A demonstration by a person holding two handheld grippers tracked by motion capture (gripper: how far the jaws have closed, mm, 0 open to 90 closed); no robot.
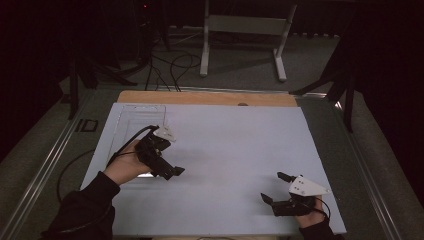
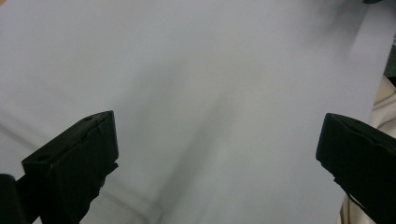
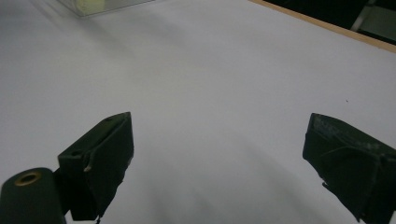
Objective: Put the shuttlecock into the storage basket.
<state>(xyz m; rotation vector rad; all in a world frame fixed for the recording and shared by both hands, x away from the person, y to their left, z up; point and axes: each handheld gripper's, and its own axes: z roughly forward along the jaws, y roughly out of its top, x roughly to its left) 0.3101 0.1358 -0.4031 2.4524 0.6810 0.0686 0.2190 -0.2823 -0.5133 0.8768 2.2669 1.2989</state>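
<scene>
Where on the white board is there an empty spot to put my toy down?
The biggest bare patch is the middle of the white board, between the left gripper and the right gripper, reaching up to the wooden edge. The far right side is bare too. It is crowded at the left, where the clear tray lies.

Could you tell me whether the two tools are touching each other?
Apart. The high view shows the left tool and the right tool with bare white sheet between them.

A pale sheet [image 1: 235, 150] covers most of the table, with a strip of bare wood [image 1: 200, 97] showing along its far edge. Beyond it — out on the dim grey floor — stands a white metal frame [image 1: 245, 35], black cables [image 1: 172, 67] looping beside it.
</scene>
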